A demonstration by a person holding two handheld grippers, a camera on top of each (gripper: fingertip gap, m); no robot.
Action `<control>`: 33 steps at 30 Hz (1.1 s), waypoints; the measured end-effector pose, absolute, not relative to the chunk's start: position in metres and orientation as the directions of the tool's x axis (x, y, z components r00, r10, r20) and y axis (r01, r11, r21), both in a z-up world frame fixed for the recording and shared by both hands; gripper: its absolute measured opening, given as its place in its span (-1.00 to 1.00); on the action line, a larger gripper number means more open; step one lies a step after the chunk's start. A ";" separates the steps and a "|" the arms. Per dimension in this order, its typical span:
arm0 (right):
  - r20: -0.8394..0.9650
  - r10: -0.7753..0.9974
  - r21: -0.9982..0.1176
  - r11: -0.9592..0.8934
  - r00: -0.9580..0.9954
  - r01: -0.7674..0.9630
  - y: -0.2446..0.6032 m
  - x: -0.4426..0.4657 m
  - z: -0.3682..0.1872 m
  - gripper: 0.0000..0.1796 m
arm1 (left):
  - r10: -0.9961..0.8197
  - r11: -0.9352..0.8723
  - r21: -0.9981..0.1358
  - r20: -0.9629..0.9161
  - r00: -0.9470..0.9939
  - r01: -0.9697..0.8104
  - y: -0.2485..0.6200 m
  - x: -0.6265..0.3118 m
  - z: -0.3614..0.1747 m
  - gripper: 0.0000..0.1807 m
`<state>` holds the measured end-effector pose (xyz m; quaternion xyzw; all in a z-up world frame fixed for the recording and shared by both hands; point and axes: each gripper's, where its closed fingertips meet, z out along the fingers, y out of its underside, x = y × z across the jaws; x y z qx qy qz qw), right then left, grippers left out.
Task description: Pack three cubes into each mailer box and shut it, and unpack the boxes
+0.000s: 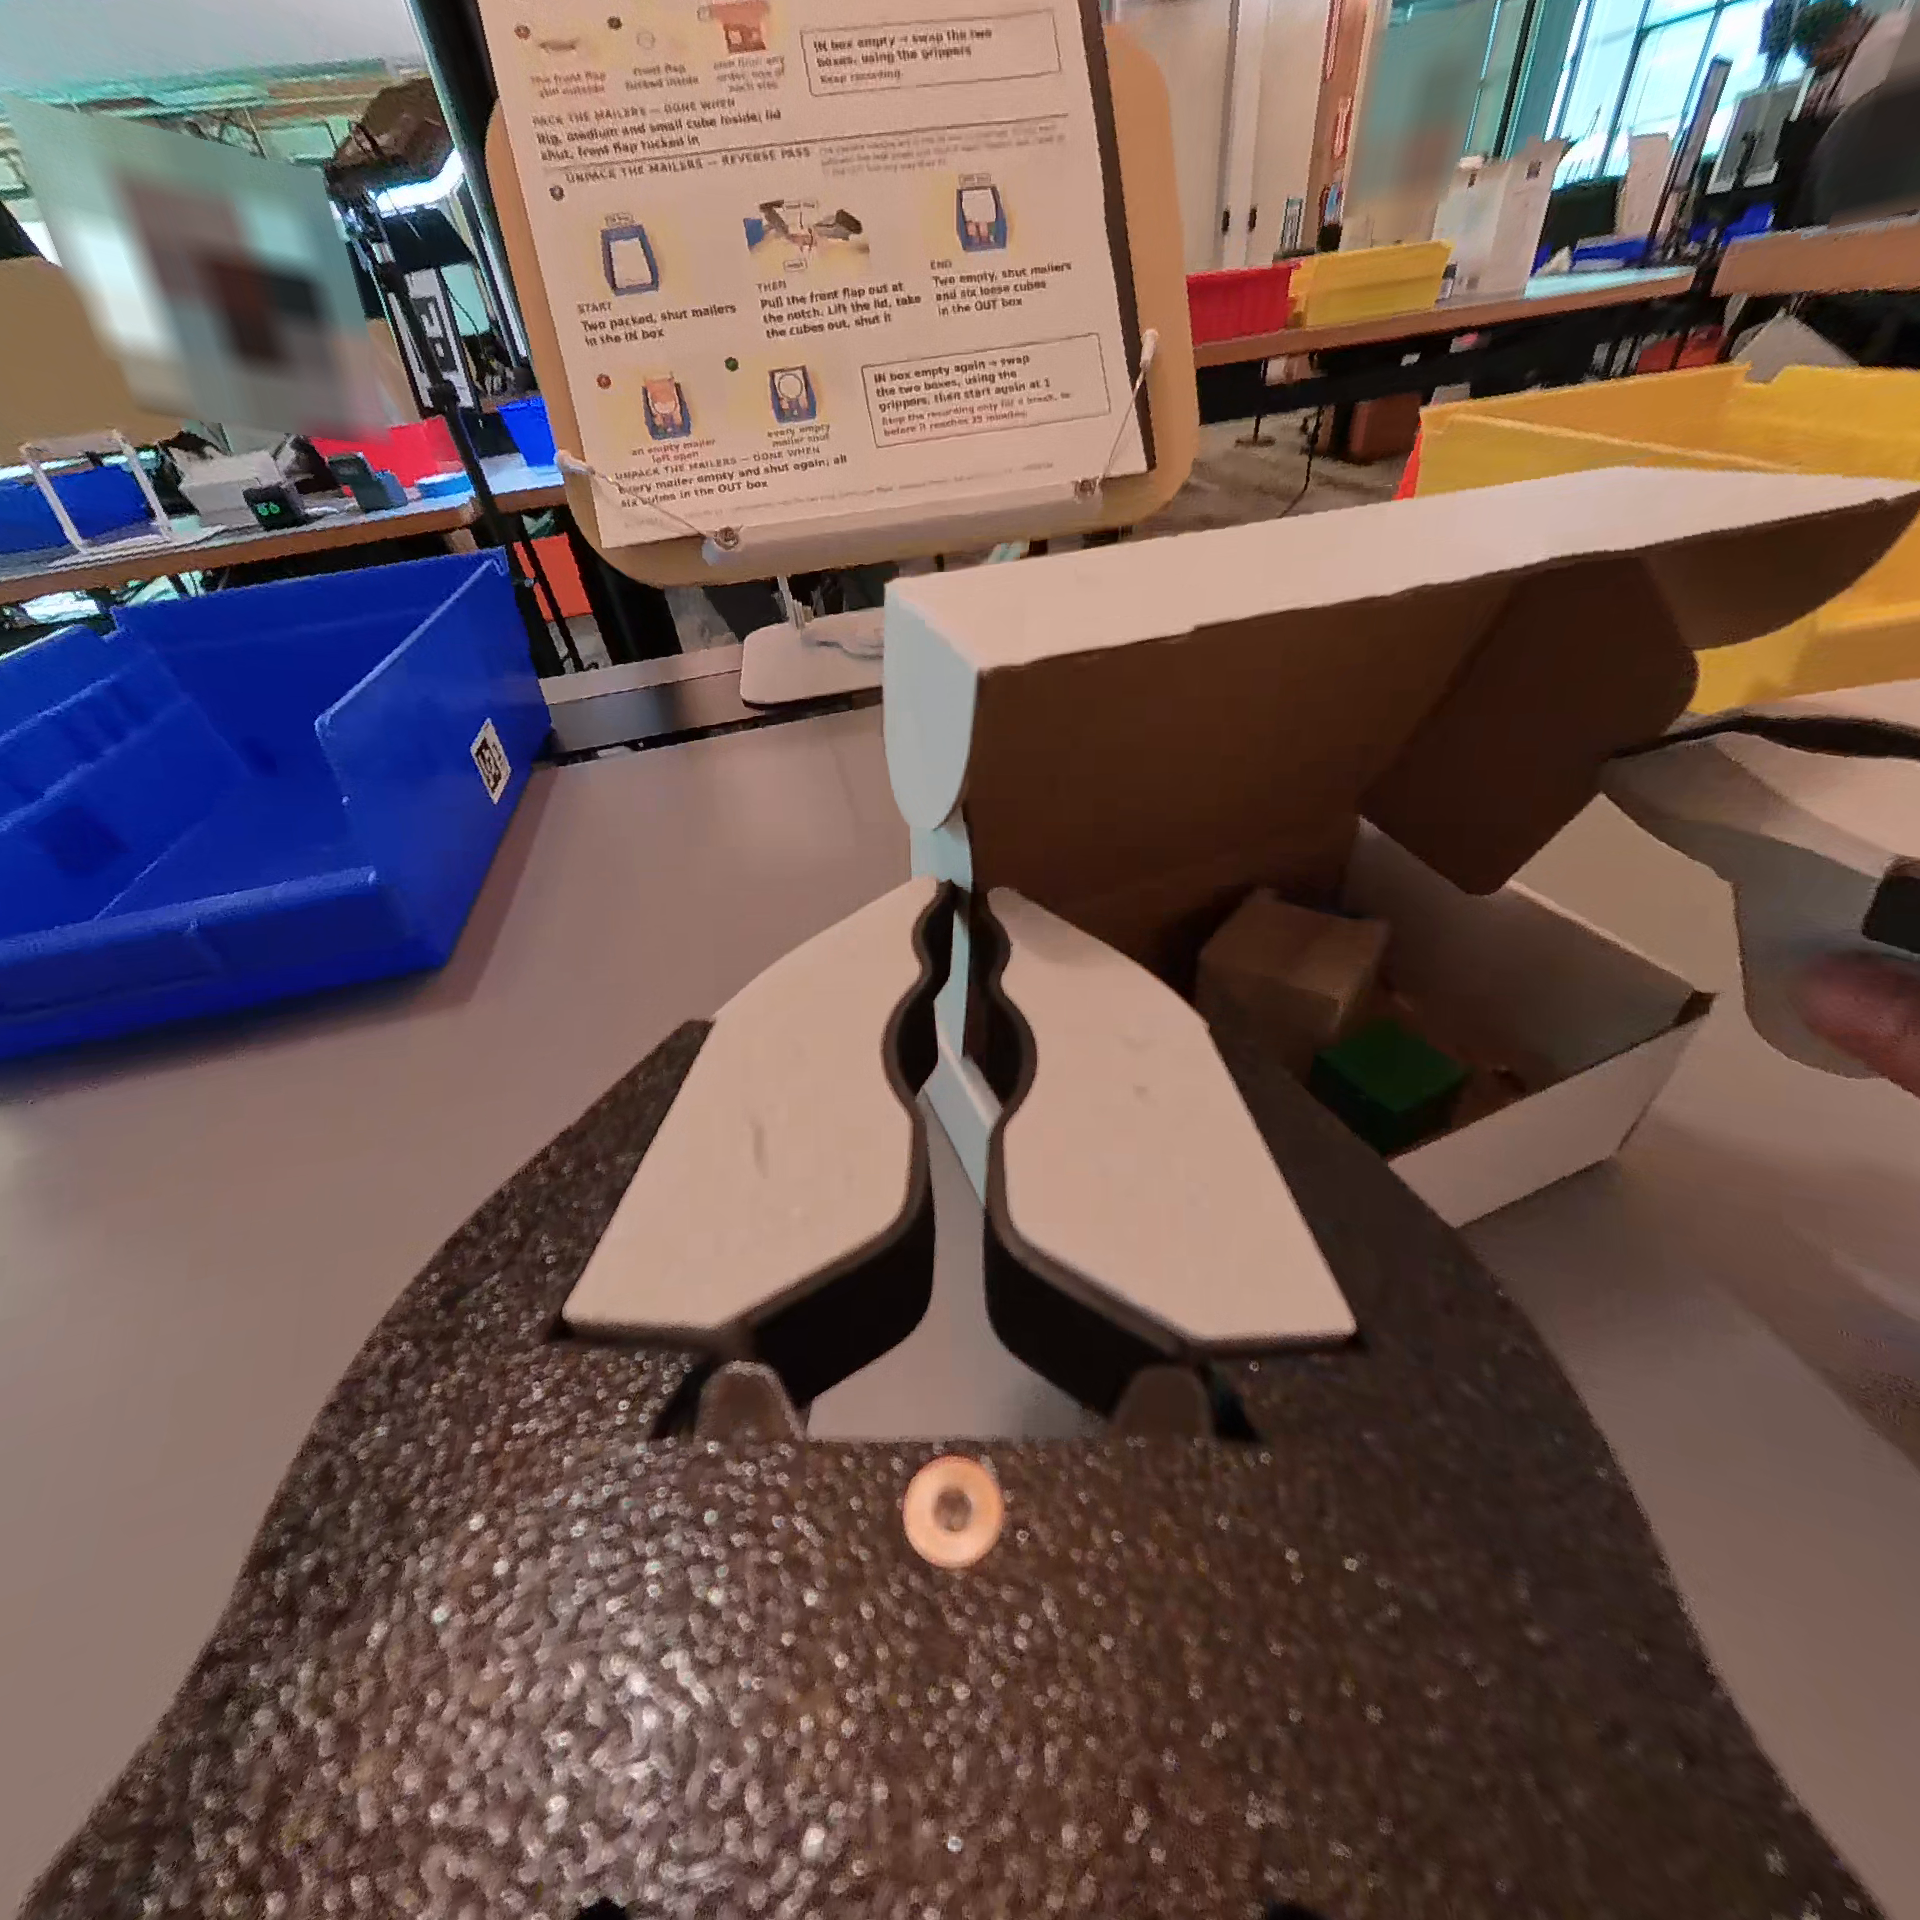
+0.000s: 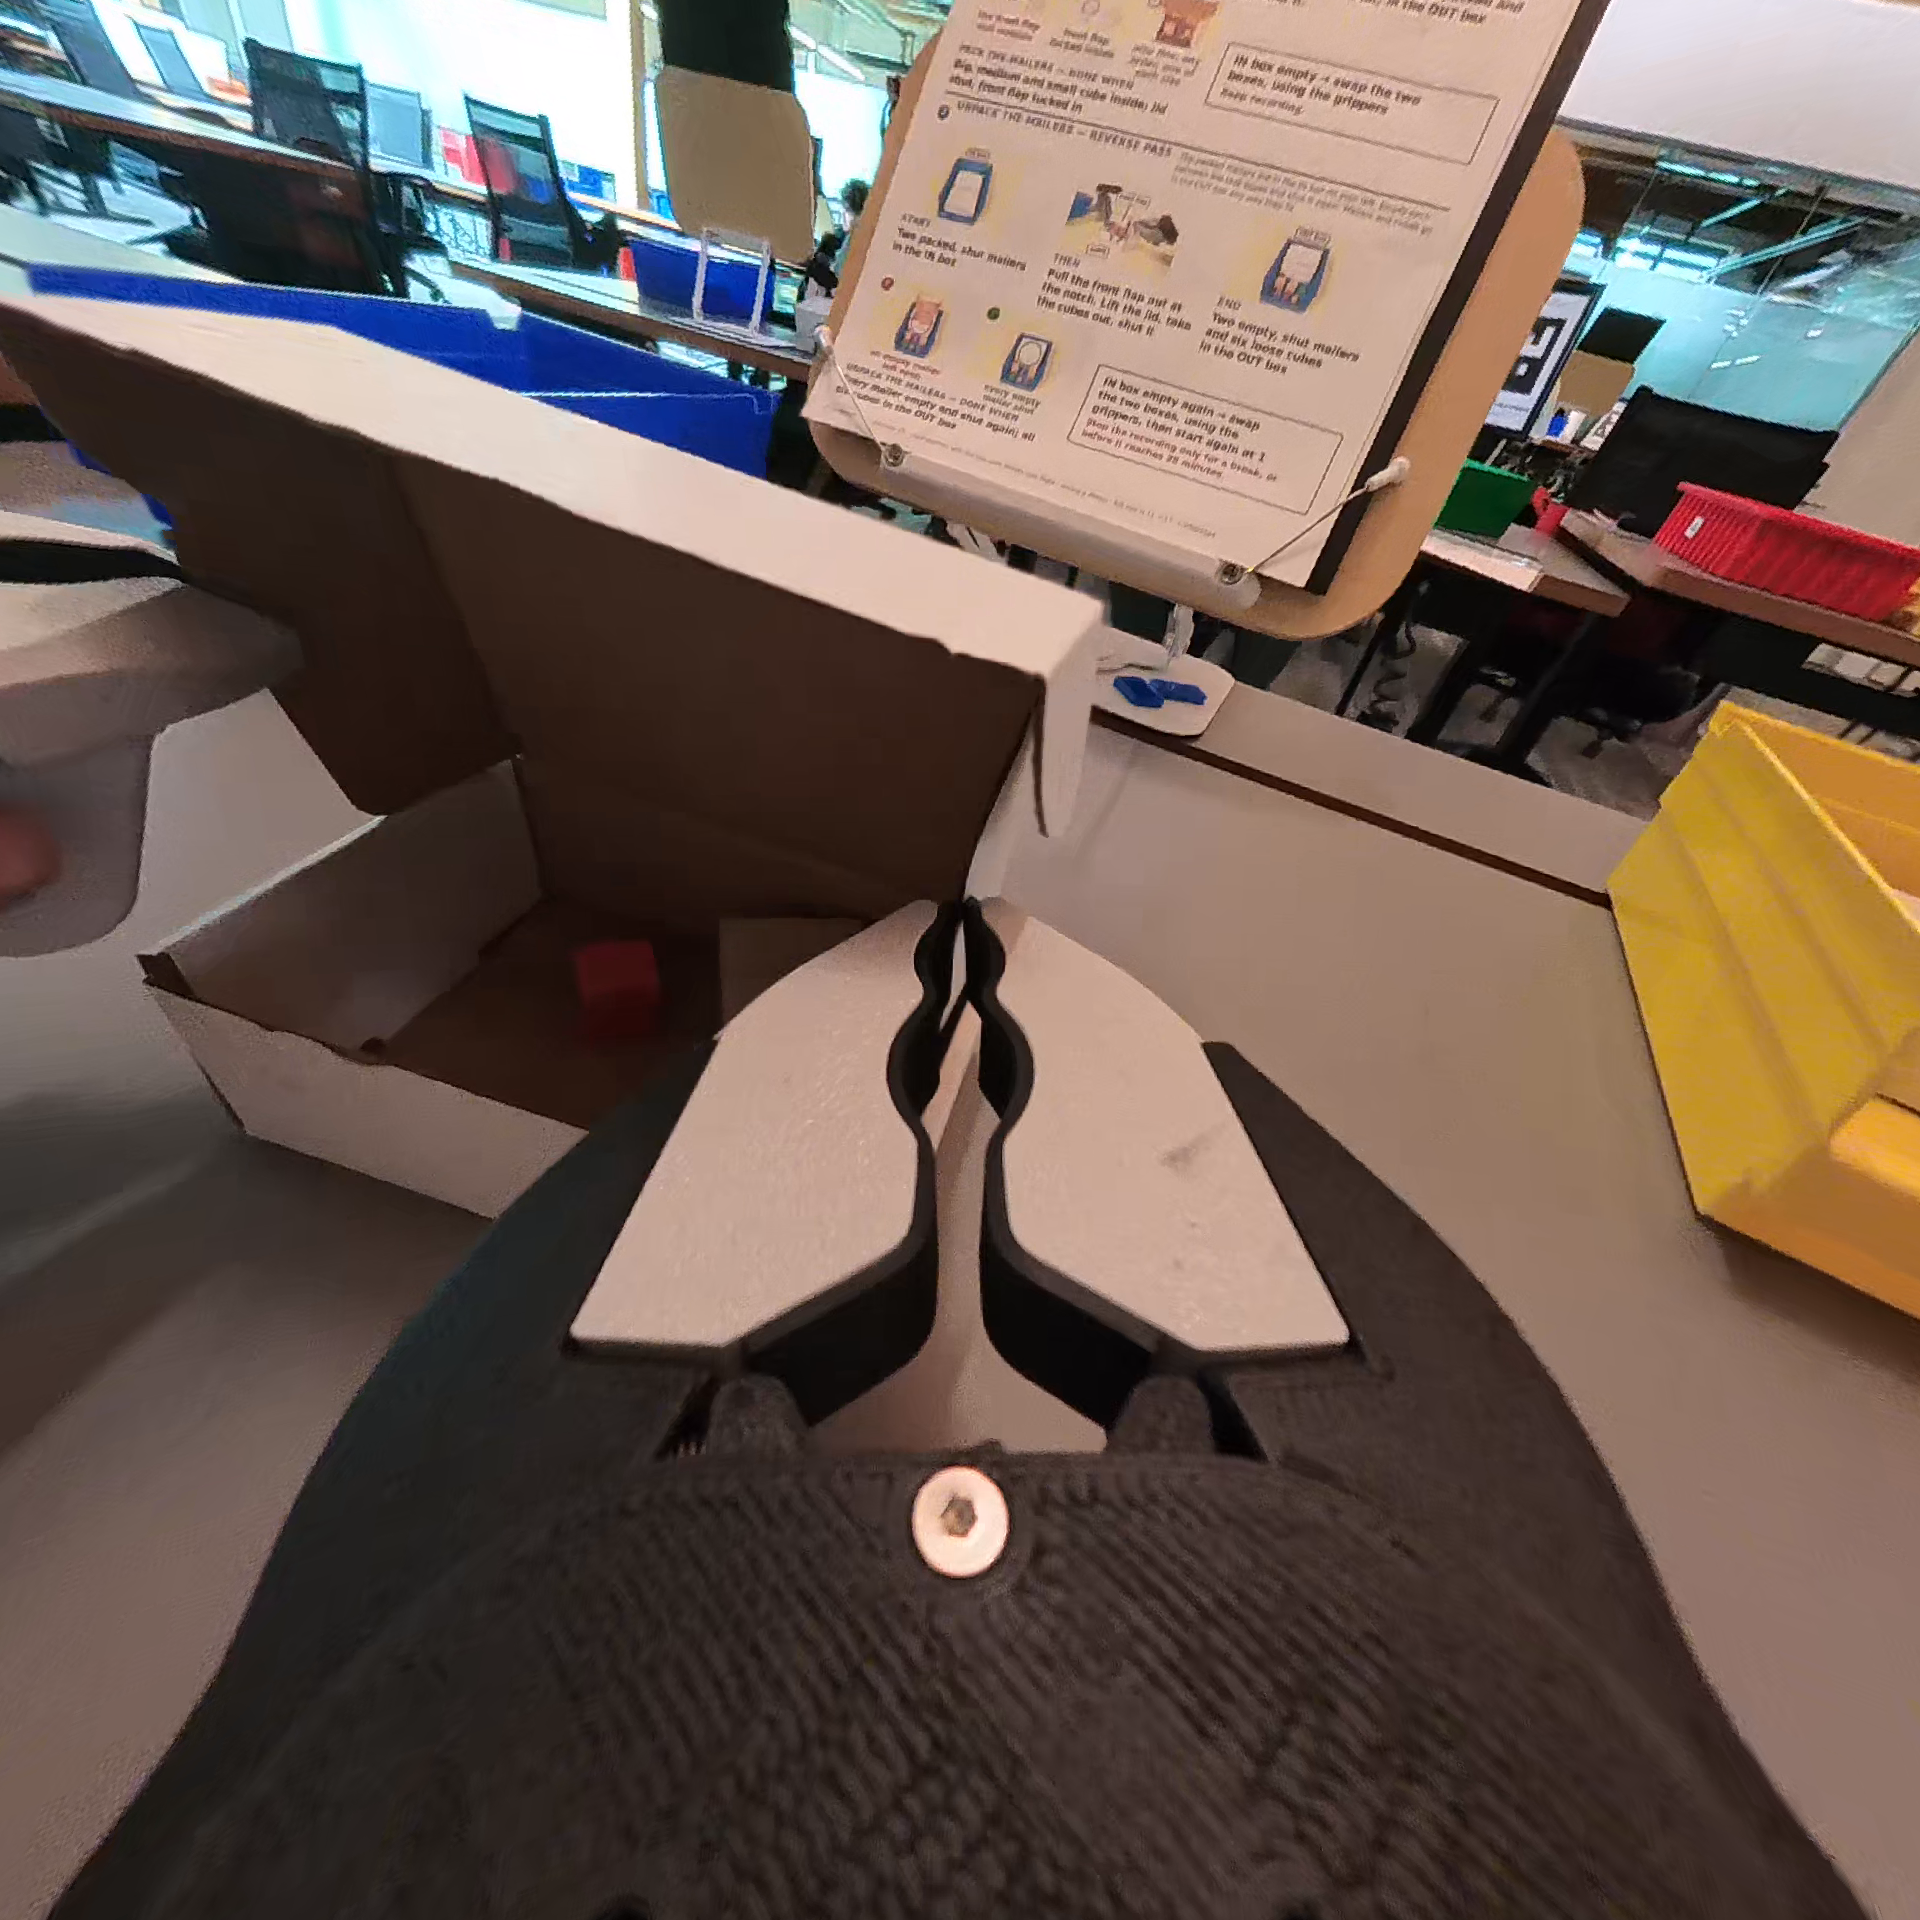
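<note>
A white mailer box stands on the grey table with its lid raised partway. Inside it lie a tan cube and a green cube. The right wrist view shows a red cube on the box floor. My left gripper is shut on a thin white cardboard edge at the box's left side. My right gripper is shut on the white edge at the box's right side, under the lid. Each gripper shows blurred at the edge of the other's view.
A blue bin stands on the left and a yellow bin on the right. An instruction sheet on a stand rises behind the box at the table's far edge. Other tables with bins and chairs lie beyond. Spacing between my two grippers at the tips: around 15 centimetres.
</note>
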<state>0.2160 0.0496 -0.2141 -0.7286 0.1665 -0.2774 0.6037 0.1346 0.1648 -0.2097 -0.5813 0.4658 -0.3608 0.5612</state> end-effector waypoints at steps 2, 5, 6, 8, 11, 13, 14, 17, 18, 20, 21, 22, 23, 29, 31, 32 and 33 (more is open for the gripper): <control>0.201 -0.572 -0.971 -0.226 0.795 0.083 0.045 0.210 -0.214 -0.98 | -0.951 0.056 -0.976 -0.117 0.287 -0.210 0.159 0.132 -0.211 -0.97; 0.207 -0.566 -0.970 -0.228 0.798 0.090 0.043 0.206 -0.209 -0.98 | -0.959 0.007 -0.954 -0.091 0.267 -0.300 0.155 0.132 -0.211 -0.96; 0.191 -0.562 -0.973 -0.219 0.805 0.078 0.044 0.205 -0.208 -0.98 | -0.960 0.001 -0.947 -0.090 0.264 -0.320 0.154 0.132 -0.211 -0.96; 0.172 -0.552 -0.975 -0.211 0.816 0.063 0.048 0.204 -0.206 -0.98 | -0.963 -0.049 -0.943 -0.043 0.266 -0.330 0.152 0.135 -0.210 -0.95; 0.132 -0.550 -0.982 -0.187 0.825 0.033 0.053 0.201 -0.205 -0.97 | -0.956 -0.126 -0.944 0.033 0.290 -0.307 0.150 0.138 -0.210 -0.95; 0.155 -0.550 -0.977 -0.211 0.821 0.043 0.053 0.199 -0.209 -0.97 | -0.955 -0.100 -0.944 0.002 0.297 -0.315 0.150 0.136 -0.214 -0.95; 0.178 -0.547 -0.970 -0.237 0.818 0.052 0.051 0.198 -0.212 -0.97 | -0.955 -0.083 -0.944 -0.016 0.296 -0.320 0.149 0.133 -0.217 -0.95; 0.212 -0.529 -0.952 -0.303 0.822 0.051 0.042 0.195 -0.224 -0.98 | -0.960 -0.067 -0.933 -0.036 0.277 -0.353 0.143 0.124 -0.232 -0.97; 0.207 -0.512 -0.946 -0.322 0.833 0.037 0.040 0.193 -0.228 -0.98 | -0.962 -0.069 -0.927 -0.036 0.270 -0.370 0.141 0.121 -0.238 -0.97; 0.199 -0.478 -0.935 -0.354 0.855 0.020 0.035 0.188 -0.236 -0.90 | -0.966 -0.082 -0.917 -0.023 0.258 -0.389 0.138 0.115 -0.247 -0.98; 0.202 -0.466 -0.930 -0.368 0.862 0.019 0.033 0.186 -0.239 -0.86 | -0.967 -0.089 -0.912 -0.017 0.253 -0.400 0.137 0.113 -0.251 -0.98; 0.206 -0.456 -0.926 -0.378 0.866 0.021 0.030 0.184 -0.241 -0.83 | -0.969 -0.096 -0.908 -0.010 0.249 -0.408 0.136 0.112 -0.255 -1.00; 0.208 -0.448 -0.924 -0.382 0.869 0.024 0.027 0.181 -0.242 -0.79 | -0.972 -0.108 -0.902 0.008 0.234 -0.417 0.133 0.112 -0.259 -1.00; 0.439 -0.511 -0.885 -0.389 0.739 0.257 0.010 0.177 -0.221 -0.49 | -0.978 -0.070 -0.899 -0.023 0.206 -0.433 0.121 0.113 -0.263 -0.99; 0.631 -0.503 -0.776 -0.424 0.591 0.468 0.010 0.176 -0.200 -0.46 | -0.981 -0.046 -0.898 -0.042 0.190 -0.438 0.115 0.114 -0.263 -0.93; 0.723 -0.478 -0.690 -0.460 0.499 0.559 0.012 0.174 -0.191 -0.46 | -0.980 -0.028 -0.898 -0.061 0.188 -0.439 0.115 0.114 -0.263 -0.93; 0.799 -0.424 -0.599 -0.497 0.426 0.628 0.017 0.171 -0.188 -0.47 | -0.980 -0.007 -0.897 -0.082 0.181 -0.441 0.114 0.114 -0.262 -0.93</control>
